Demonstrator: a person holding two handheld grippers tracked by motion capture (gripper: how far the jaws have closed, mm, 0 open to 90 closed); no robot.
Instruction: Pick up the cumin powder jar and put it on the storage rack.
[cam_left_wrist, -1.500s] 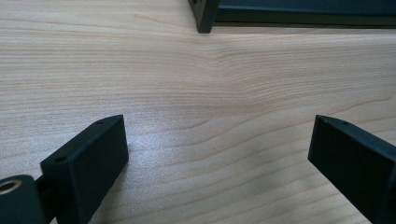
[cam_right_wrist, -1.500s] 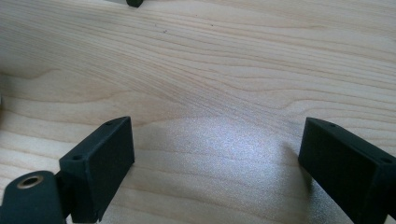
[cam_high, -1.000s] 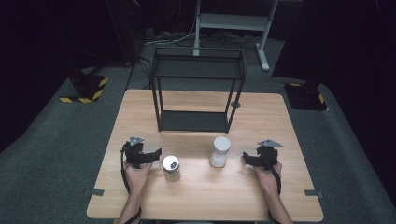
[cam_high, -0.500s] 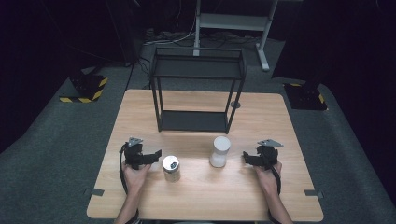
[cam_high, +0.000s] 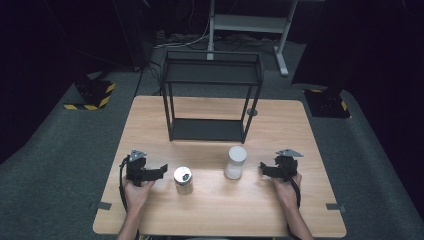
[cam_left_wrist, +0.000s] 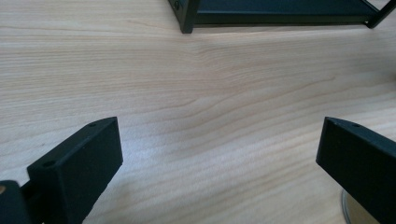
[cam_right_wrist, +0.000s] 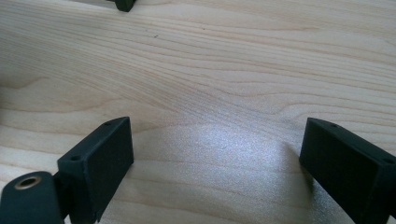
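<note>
A silver can (cam_high: 183, 180) with a shiny top stands on the wooden table (cam_high: 210, 210) at front left. A white cylindrical bottle (cam_high: 235, 161) stands to its right. My left gripper (cam_high: 160, 171) rests on the table just left of the can, jaws pointing at it. Across the table my right gripper (cam_high: 263, 170) lies just right of the bottle and points at it. In the left gripper view the left gripper (cam_left_wrist: 219, 135) is open over bare wood, with the can's base edge (cam_left_wrist: 346, 211) by its right jaw. The right gripper (cam_right_wrist: 217, 135) is open over bare wood.
A black two-level wire rack (cam_high: 212, 95) stands at the back middle of the table; its base (cam_left_wrist: 280, 13) lies ahead of the left gripper and one foot (cam_right_wrist: 124, 4) ahead of the right. Grey carpet surrounds the table.
</note>
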